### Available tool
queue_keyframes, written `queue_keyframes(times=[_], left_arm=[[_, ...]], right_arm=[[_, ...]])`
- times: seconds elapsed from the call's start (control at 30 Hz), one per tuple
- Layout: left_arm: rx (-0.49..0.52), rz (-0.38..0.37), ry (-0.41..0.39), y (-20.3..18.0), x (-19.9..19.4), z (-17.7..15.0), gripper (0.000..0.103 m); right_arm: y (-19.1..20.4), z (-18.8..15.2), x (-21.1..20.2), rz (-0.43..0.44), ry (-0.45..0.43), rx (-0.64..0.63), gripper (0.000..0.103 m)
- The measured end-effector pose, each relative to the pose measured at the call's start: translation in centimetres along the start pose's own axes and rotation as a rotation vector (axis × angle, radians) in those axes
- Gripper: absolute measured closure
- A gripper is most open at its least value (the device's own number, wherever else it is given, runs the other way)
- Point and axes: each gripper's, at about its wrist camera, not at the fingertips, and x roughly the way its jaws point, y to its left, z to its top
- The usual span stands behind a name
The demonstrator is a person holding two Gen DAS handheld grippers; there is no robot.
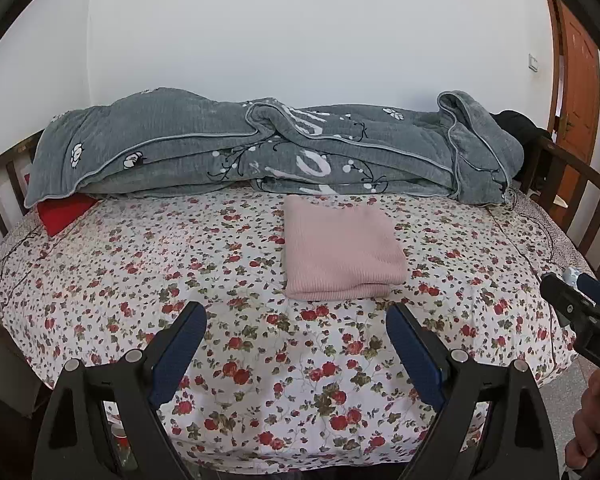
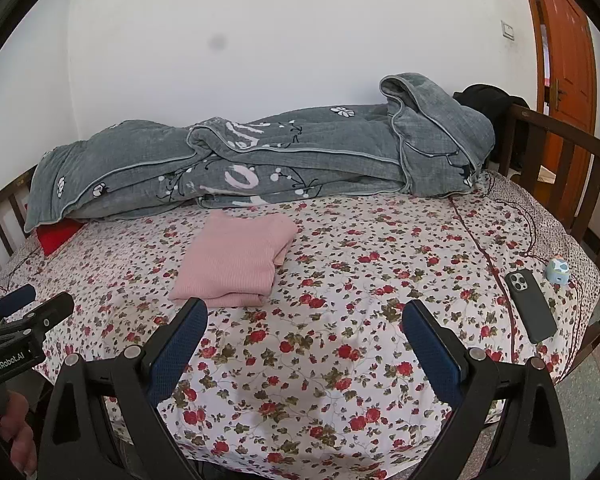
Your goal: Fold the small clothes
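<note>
A pink knit garment [image 1: 342, 250] lies folded into a neat rectangle on the floral bedsheet [image 1: 180, 264]; it also shows in the right wrist view [image 2: 236, 260]. My left gripper [image 1: 296, 316] is open and empty, held above the sheet just in front of the garment. My right gripper [image 2: 305, 312] is open and empty, to the right of and in front of the garment. The right gripper's body shows at the right edge of the left wrist view [image 1: 580, 300], and the left gripper's body shows at the left edge of the right wrist view [image 2: 20, 320].
A grey quilt [image 1: 260, 148] is heaped along the wall behind the garment. A red cloth [image 1: 62, 212] pokes out under its left end. A black phone [image 2: 530, 306] and a small blue object [image 2: 557, 270] lie at the bed's right side. Wooden rails [image 2: 560, 168] border the bed.
</note>
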Motion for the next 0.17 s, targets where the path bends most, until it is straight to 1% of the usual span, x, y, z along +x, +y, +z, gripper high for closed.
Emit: queue_keyframes(times=[0.17], left_arm=[[0.002,-0.002,-0.006,-0.08,0.07,0.12,0.012]], right_arm=[[0.1,0.19,0.06,0.009,-0.005,-0.005,0.007]])
